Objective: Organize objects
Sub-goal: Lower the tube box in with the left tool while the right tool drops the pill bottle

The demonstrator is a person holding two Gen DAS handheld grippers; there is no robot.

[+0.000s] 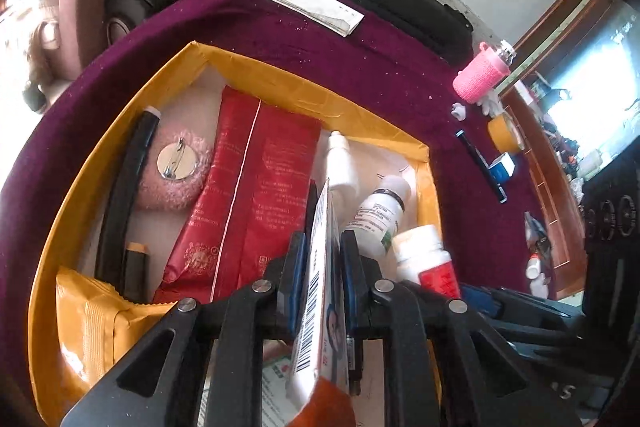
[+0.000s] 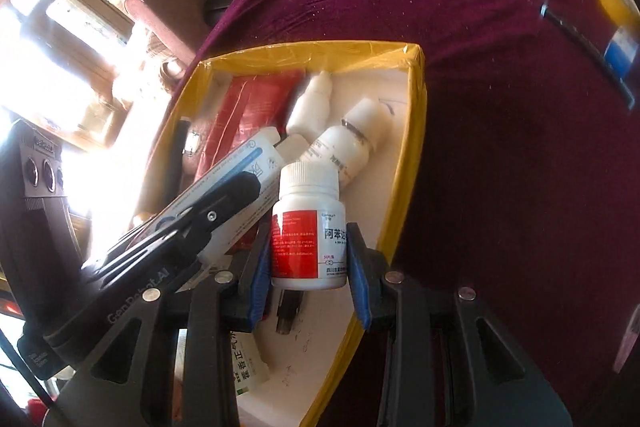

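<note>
Fingers [image 1: 352, 279] pinch box [image 1: 320, 291], end cropped

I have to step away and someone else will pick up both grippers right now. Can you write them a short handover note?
Left gripper: shut on a flat white box, held on edge over the yellow tray.
Right gripper: shut on a white pill bottle with a red label, upright over the tray's right side.
Already in the tray: red packets, pink puff, two white bottles, a dropper bottle.
Left to do: set down both held items, then fetch what is on the purple cloth: pink roll, yellow tape, blue box, dark pen.
</note>
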